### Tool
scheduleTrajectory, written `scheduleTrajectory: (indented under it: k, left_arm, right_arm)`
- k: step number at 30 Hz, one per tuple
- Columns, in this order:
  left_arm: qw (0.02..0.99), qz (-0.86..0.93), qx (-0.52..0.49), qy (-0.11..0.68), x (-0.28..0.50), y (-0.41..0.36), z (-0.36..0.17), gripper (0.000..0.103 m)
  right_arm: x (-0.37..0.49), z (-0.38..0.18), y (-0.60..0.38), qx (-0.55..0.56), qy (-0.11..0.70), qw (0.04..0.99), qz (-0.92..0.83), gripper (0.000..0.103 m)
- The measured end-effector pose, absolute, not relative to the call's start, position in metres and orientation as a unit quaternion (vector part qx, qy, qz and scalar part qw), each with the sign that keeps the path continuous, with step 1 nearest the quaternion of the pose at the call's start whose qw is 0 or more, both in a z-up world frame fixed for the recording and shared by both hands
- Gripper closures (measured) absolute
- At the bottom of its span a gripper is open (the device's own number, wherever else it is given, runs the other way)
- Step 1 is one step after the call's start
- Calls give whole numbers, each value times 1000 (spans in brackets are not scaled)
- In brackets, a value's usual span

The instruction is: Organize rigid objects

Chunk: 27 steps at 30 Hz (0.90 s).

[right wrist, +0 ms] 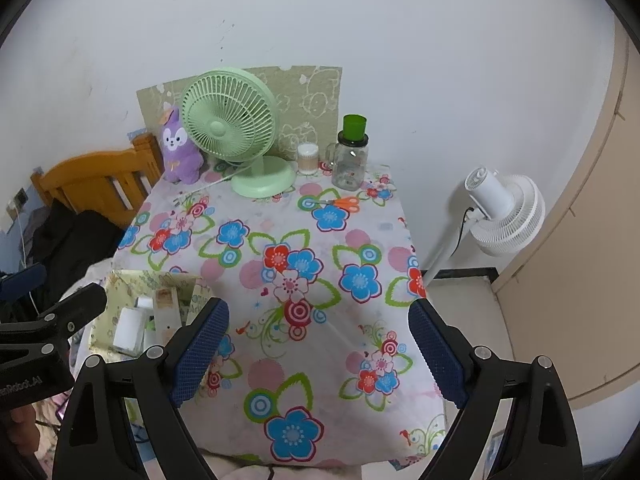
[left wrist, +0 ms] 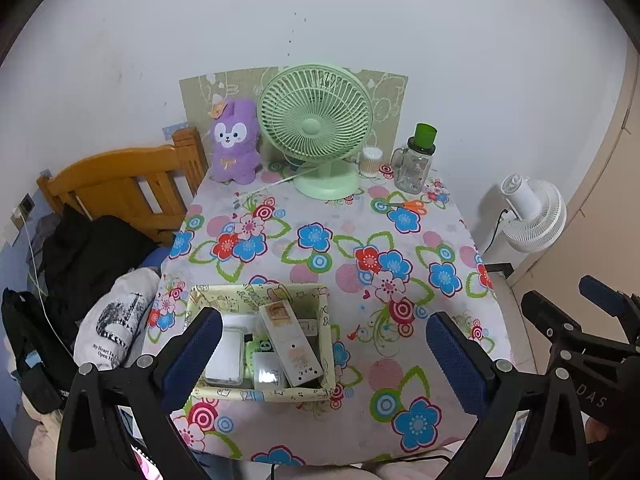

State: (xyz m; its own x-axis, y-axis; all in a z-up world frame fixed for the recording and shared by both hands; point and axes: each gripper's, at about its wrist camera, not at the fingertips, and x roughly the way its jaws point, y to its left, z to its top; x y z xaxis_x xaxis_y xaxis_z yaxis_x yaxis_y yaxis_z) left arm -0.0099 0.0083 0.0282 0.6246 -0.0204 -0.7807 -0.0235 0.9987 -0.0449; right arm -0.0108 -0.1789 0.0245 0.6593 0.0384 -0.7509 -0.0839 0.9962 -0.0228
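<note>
Orange scissors (right wrist: pixel 347 203) lie near the surface's far right edge, outside the box (left wrist: pixel 256 394). Both hand-held grippers, left (left wrist: pixel 324 346) and right (right wrist: pixel 319 346), gape empty; approach scissors low, jaws across handles.

a pale yellow cartoon-print box (left wrist: pixel 261 393) is sitting open-topped on the flowered cloth, lying below and between the left jaws, nearer the left-hand one. a long white remote control (left wrist: pixel 290 346) is leaning diagonally inside it, over a clear-lidded white case (left wrist: pixel 225 356), a small white square case (left wrist: pixel 269 374) and a green panda item (left wrist: pixel 261 347).
</note>
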Motion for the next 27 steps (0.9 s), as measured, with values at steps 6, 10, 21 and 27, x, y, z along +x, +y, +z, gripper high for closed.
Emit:
scheduleTrajectory:
  k: [6, 10, 21, 27]
  left_arm:
    - [896, -9, -24, 443, -11, 7, 24, 0]
    - [898, -14, -23, 439, -13, 7, 25, 0]
    - [896, -19, -11, 443, -16, 7, 23, 0]
    - [899, -17, -11, 438, -17, 9, 26, 0]
  right_arm:
    - [-13, 21, -175, -26, 416, 908, 39, 10]
    - [-15, 20, -174, -23, 416, 908, 41, 10]
    - [-19, 19, -167, -26, 416, 908, 38, 10]
    - [-21, 20, -165, -27, 412, 910, 38, 10]
